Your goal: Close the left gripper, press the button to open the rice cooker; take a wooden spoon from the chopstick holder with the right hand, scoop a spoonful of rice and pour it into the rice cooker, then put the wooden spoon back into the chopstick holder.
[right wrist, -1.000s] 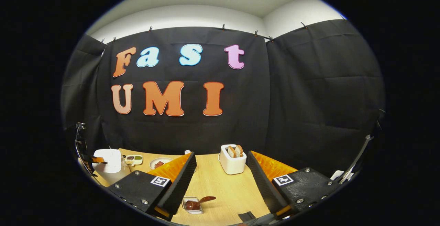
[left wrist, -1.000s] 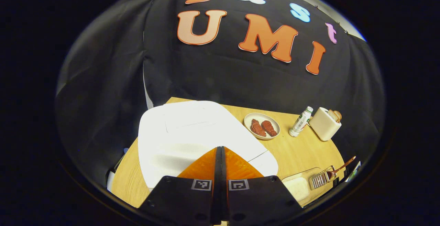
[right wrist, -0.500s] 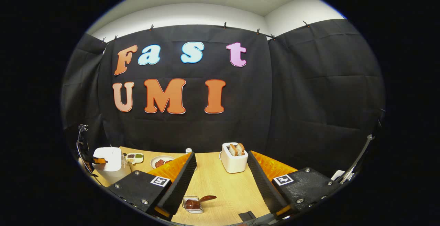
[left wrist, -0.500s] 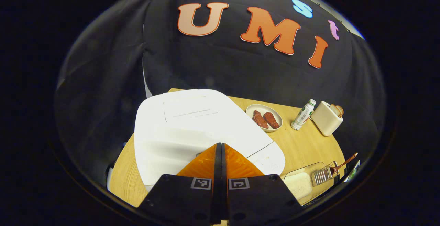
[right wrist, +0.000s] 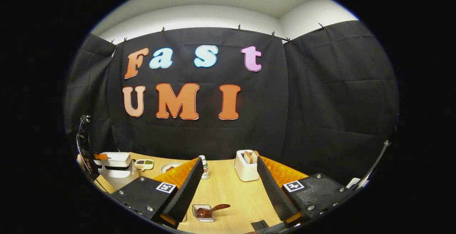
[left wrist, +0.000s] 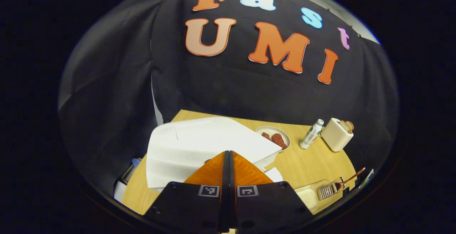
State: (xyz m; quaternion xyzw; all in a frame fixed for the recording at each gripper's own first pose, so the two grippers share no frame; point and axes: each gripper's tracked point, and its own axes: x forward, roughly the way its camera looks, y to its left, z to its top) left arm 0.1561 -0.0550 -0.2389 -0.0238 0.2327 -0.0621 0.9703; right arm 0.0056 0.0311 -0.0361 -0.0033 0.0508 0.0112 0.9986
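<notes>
The left gripper view looks steeply down from close above the rice cooker (left wrist: 210, 145), facing the back cloth wall, with its own left gripper (left wrist: 228, 154) at the bottom edge. The right gripper view sits low and farther back over the wooden table (right wrist: 228, 191), looking nearly level toward the same wall between the fingers of the right gripper (right wrist: 228, 171). Both take in the rice cooker (right wrist: 114, 166), the toaster (left wrist: 336, 134) (right wrist: 246, 165), the bottle (left wrist: 311, 134) (right wrist: 203, 167), the plate (left wrist: 273, 136) (right wrist: 170, 167) and the wooden spoon (left wrist: 347, 180) (right wrist: 213, 209).

Rice cooker (right wrist: 114, 171) is sitting far left on the desk (right wrist: 228, 195); toaster (right wrist: 246, 165) behind, wooden spoon (right wrist: 210, 210) lying in front.
</notes>
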